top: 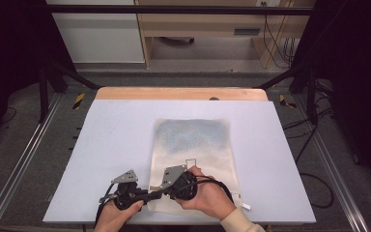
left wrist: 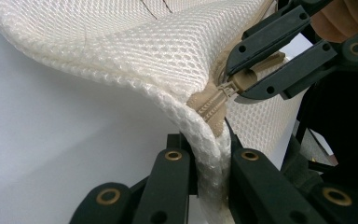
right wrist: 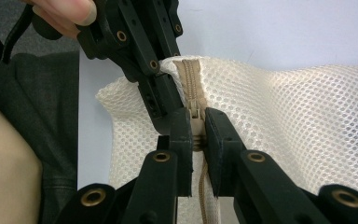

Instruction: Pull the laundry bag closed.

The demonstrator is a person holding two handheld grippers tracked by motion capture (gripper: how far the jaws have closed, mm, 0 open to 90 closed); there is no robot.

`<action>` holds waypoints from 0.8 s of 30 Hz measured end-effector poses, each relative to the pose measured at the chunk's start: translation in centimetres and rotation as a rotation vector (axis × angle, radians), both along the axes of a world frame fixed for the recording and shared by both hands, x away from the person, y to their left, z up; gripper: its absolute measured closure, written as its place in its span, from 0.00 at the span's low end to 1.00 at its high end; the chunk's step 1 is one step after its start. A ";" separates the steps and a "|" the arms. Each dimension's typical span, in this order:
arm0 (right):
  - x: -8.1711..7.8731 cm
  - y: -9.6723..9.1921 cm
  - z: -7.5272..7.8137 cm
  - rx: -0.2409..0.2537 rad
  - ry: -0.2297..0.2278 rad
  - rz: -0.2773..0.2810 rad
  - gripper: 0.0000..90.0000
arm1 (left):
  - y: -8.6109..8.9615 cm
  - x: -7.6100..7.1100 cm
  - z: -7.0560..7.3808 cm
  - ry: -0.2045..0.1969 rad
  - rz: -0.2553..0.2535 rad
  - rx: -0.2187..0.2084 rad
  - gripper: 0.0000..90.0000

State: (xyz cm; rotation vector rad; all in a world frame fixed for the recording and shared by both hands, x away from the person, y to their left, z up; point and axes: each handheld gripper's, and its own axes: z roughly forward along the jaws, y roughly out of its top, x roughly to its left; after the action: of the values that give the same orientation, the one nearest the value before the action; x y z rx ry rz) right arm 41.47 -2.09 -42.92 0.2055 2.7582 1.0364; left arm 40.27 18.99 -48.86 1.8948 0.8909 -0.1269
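Table (top: 106, 145): flat rectangular top with a pale lavender-grey covering; a bare strip of light wood along the far edge; standing on a grey floor (top: 24, 145) between metal rails. Lying on it: one cream mesh bag (top: 193, 140), flat over the middle and near right of centre, its near left corner raised off the surface; a tan zipper (right wrist: 191, 84) at that corner.

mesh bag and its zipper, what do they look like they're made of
Mesh bag: looks like a cream woven synthetic netting, matte and soft; small open holes cover it and it bends limply where the left gripper pinches its edge.
Zipper: tan fabric tape with fine coil teeth, probably nylon. Its pull, clamped in the right gripper, looks like matte tan plastic, though painted metal is possible.
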 end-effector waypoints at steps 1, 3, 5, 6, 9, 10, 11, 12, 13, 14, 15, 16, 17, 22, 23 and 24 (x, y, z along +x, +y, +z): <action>0.0 0.0 0.0 0.001 0.002 -0.002 0.91 | 0.0 0.0 0.0 0.000 0.000 0.001 0.96; 0.0 -0.1 -0.1 0.001 0.000 0.001 0.91 | 0.0 0.0 0.0 0.001 -0.001 0.002 0.96; 0.0 -0.1 -0.1 -0.002 -0.002 0.004 0.91 | 0.0 0.0 0.1 0.002 -0.003 0.002 0.96; 0.0 -0.2 -0.1 -0.002 0.003 0.000 0.91 | 0.0 0.0 0.1 0.003 -0.003 0.001 0.96; 0.0 -0.4 -0.2 -0.009 0.006 -0.005 0.91 | -0.1 0.0 0.0 0.004 -0.005 -0.001 0.96; 0.0 -0.5 -0.2 -0.010 0.008 -0.008 0.91 | -0.1 0.0 0.0 0.002 -0.006 -0.001 0.96; 0.1 -0.5 -0.2 -0.007 0.008 -0.007 0.91 | -0.1 0.0 0.1 0.003 -0.006 -0.002 0.96; 0.1 -0.6 -0.2 -0.007 0.006 -0.009 0.91 | -0.1 0.0 0.1 0.001 -0.005 -0.003 0.96; 0.0 -0.6 -0.3 -0.010 0.008 -0.013 0.91 | 0.0 0.0 0.1 0.002 -0.005 -0.004 0.96; 0.0 -0.7 -0.3 -0.013 0.005 -0.016 0.91 | 0.0 0.0 0.1 0.002 -0.005 -0.005 0.96; 0.1 -0.7 -0.3 -0.012 0.004 -0.017 0.91 | 0.0 0.0 0.1 0.003 -0.006 -0.005 0.96; 0.1 -0.8 -0.4 -0.010 0.007 -0.015 0.91 | 0.0 0.0 0.1 0.003 -0.006 -0.005 0.96; 0.0 -0.8 -0.4 -0.012 0.010 -0.018 0.91 | -0.1 0.0 0.1 0.001 -0.007 -0.005 0.96; 0.1 -1.0 -0.3 -0.010 0.008 -0.017 0.91 | 0.0 0.0 0.1 0.004 -0.007 -0.012 0.96; 0.1 -1.1 -0.3 -0.009 0.010 -0.022 0.91 | 0.0 0.0 0.1 0.003 -0.008 -0.013 0.96; 0.1 -1.1 -0.4 -0.009 0.008 -0.022 0.91 | 0.0 0.0 0.1 0.004 -0.008 -0.013 0.96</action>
State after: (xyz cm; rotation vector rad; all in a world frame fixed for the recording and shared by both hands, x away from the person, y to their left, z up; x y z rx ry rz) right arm 41.61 -3.22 -43.30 0.2386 2.7610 1.0204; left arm 40.24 18.95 -48.74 1.8871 0.8836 -0.1408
